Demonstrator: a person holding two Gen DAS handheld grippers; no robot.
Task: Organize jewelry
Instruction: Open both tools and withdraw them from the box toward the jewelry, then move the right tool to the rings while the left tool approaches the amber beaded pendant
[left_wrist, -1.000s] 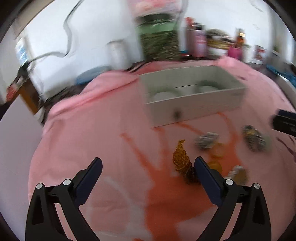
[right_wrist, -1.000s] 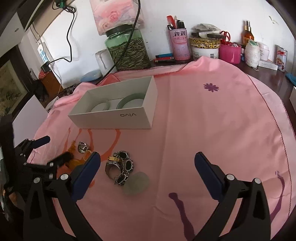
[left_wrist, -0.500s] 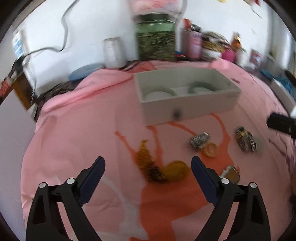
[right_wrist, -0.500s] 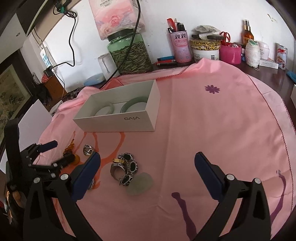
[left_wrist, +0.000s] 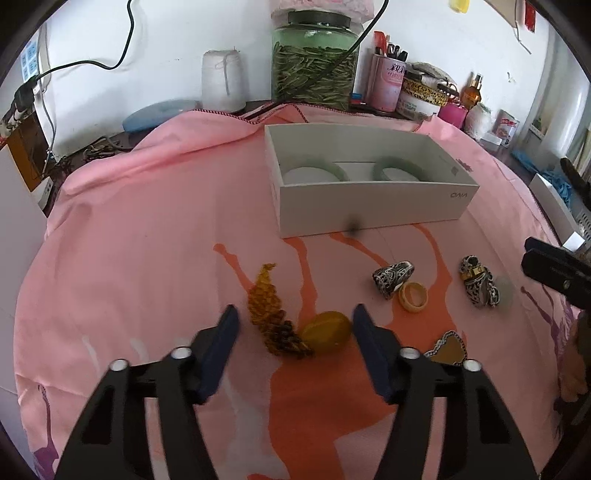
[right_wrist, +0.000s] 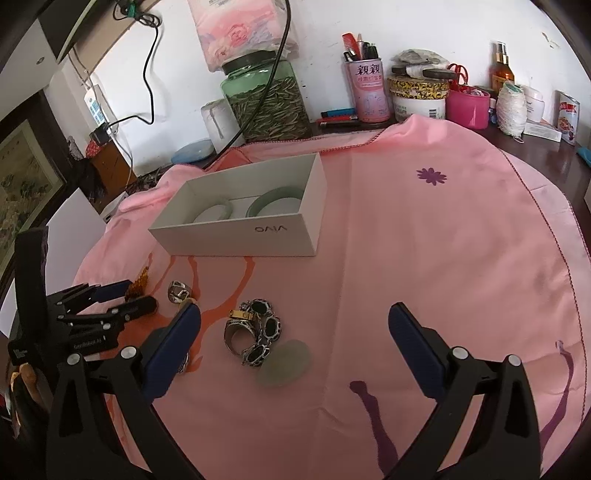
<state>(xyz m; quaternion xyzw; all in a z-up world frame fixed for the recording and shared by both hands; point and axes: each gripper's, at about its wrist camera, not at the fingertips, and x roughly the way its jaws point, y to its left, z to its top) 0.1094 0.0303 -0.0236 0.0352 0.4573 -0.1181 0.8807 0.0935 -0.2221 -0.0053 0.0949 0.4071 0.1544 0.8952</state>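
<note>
A white open box holds two pale green bangles on the pink cloth; it also shows in the right wrist view. My left gripper is open, its jaws either side of an amber beaded bracelet and a yellow amber stone. A silver ring, a yellow ring, a silver link bracelet and a heart pendant lie to the right. My right gripper is open and empty above the silver bracelet and a pale jade disc.
A green jar of seeds, a pink pen cup, tins and bottles stand along the wall behind the cloth. A cable hangs over the jar. A white roll and a blue dish sit at the back left.
My left gripper has moved forward and narrowed around the amber bracelet and stone. The bracelet, upright a second ago, now lies flat. The right gripper has stayed nearly still.
</note>
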